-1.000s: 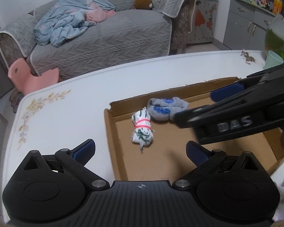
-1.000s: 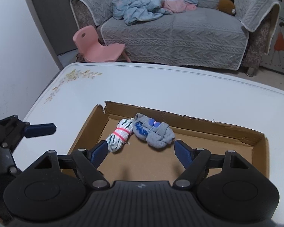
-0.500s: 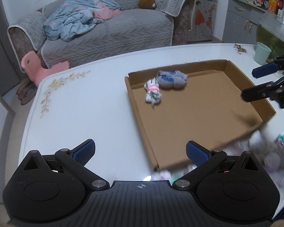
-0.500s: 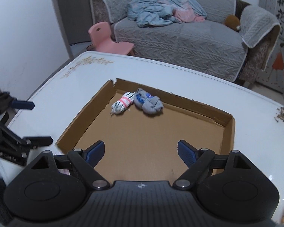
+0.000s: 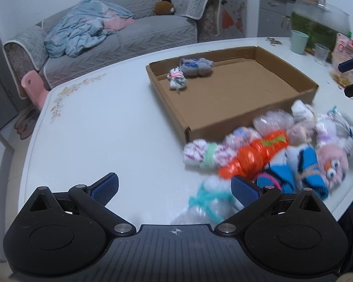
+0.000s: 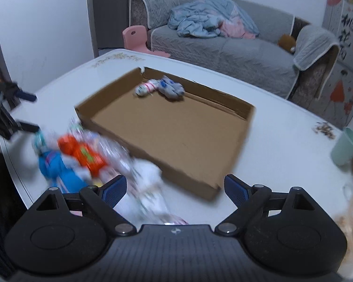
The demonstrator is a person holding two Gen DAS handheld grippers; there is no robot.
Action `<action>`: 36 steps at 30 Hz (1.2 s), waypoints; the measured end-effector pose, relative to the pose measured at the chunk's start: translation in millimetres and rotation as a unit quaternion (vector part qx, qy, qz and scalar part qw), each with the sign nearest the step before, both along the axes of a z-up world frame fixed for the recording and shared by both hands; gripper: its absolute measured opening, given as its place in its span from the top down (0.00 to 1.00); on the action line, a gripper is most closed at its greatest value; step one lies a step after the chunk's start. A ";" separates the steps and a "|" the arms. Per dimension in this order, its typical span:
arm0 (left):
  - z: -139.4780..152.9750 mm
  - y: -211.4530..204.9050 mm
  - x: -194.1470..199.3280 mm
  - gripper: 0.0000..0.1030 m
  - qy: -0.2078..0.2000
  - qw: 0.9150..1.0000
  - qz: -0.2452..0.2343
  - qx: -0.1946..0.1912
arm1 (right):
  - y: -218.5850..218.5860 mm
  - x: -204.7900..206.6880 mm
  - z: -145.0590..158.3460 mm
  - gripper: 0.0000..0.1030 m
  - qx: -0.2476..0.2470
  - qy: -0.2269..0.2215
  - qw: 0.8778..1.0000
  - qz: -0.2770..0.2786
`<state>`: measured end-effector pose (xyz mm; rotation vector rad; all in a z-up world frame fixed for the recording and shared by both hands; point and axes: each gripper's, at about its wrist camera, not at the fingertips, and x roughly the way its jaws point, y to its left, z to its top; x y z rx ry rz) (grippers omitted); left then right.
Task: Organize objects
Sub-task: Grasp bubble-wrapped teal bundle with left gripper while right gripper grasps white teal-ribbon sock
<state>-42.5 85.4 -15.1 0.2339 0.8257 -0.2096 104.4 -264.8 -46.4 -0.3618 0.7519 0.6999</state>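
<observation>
A shallow cardboard box [image 5: 209, 129] [image 6: 190, 178] lies on the white table. In its far corner lie a white rolled sock bundle with a red band [image 5: 177, 81] [image 6: 146, 88] and a grey-blue bundle [image 5: 196, 64] [image 6: 171, 89]. A pile of several rolled sock bundles lies on the table by the box's near side, with an orange one [image 5: 256, 155] [image 6: 84, 154] and a blue one [image 5: 294, 169] [image 6: 56, 166]. My left gripper [image 5: 174, 189] is open and empty, just short of the pile. My right gripper [image 6: 175, 188] is open and empty above the pile's right end and the box corner.
A mint green cup [image 5: 299, 41] [image 6: 346, 145], a clear cup [image 5: 322, 54] and snack packets stand at the table's right end. A grey sofa [image 5: 120, 35] with a blue blanket and a pink child's chair [image 5: 33, 87] stand beyond the table.
Both grippers have pulled back from the box, towards the near table edge. The pile of sock bundles has come into view. Both stayed open and empty.
</observation>
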 end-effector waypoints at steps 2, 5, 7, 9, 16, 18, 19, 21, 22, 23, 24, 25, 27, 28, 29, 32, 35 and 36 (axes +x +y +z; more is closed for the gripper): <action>-6.5 -1.1 -8.0 0.01 -0.010 1.000 -0.015 0.017 | -13.1 -1.5 -11.6 0.14 -0.006 -0.005 1.000 -0.006; -16.4 -7.5 -16.0 0.02 -0.026 0.997 -0.042 0.059 | -23.5 0.0 -34.2 0.16 -0.028 -0.011 0.999 -0.012; -21.3 -13.2 -18.7 0.02 -0.034 0.994 -0.064 0.078 | -24.4 -0.1 -49.3 0.20 -0.044 -0.013 0.999 -0.007; -25.6 -18.3 -19.3 0.02 -0.035 0.992 -0.082 0.091 | -21.4 1.9 -62.3 0.27 -0.058 -0.011 0.998 0.003; -38.5 -22.3 -11.0 0.02 -0.032 0.989 -0.112 0.090 | -8.2 10.0 -67.5 0.33 -0.051 -0.008 0.998 0.038; -40.9 -17.7 -7.8 0.03 -0.027 0.989 -0.119 0.077 | -3.3 14.4 -65.1 0.37 -0.051 -0.011 0.997 0.049; -41.9 -15.2 -6.9 0.04 -0.026 0.989 -0.124 0.072 | -2.6 16.2 -64.6 0.38 -0.050 -0.012 0.997 0.056; -44.1 -10.9 -5.5 0.08 -0.021 0.988 -0.135 0.066 | 1.0 18.6 -64.5 0.44 -0.046 -0.010 0.996 0.072; -46.0 -9.1 -4.1 0.15 -0.013 0.988 -0.141 0.064 | 0.5 19.0 -67.2 0.46 -0.042 -0.006 0.996 0.080; -48.6 -8.0 -2.7 0.24 -0.001 0.987 -0.148 0.059 | 2.6 20.8 -66.9 0.50 -0.039 -0.002 0.995 0.088; -51.9 -6.7 -1.3 0.27 0.011 0.987 -0.153 0.053 | 3.8 21.0 -67.1 0.52 -0.035 0.002 0.995 0.097; -52.2 -3.8 -1.1 0.29 0.010 0.987 -0.155 0.038 | -3.8 17.9 -73.8 0.52 -0.032 0.006 0.994 0.104; -53.2 -0.6 1.1 0.29 0.016 0.988 -0.154 0.026 | -7.2 16.5 -76.8 0.56 -0.028 0.011 0.993 0.111; -53.3 0.4 1.9 0.33 0.020 0.988 -0.153 0.018 | -8.7 13.3 -76.8 0.57 -0.027 0.013 0.993 0.112; -53.5 1.3 2.0 0.40 0.022 0.988 -0.153 0.009 | -9.2 12.5 -76.6 0.59 -0.025 0.016 0.993 0.112; -52.8 2.5 0.9 0.54 0.027 0.988 -0.155 -0.007 | -13.6 7.2 -76.7 0.60 -0.021 0.016 0.994 0.105; -52.1 1.1 -3.7 0.55 0.019 0.989 -0.150 0.008 | -19.4 5.0 -77.5 0.61 -0.019 0.019 0.995 0.093; -51.5 1.3 -4.4 0.55 0.018 0.989 -0.147 0.012 | -19.1 6.1 -77.7 0.61 -0.019 0.021 0.996 0.089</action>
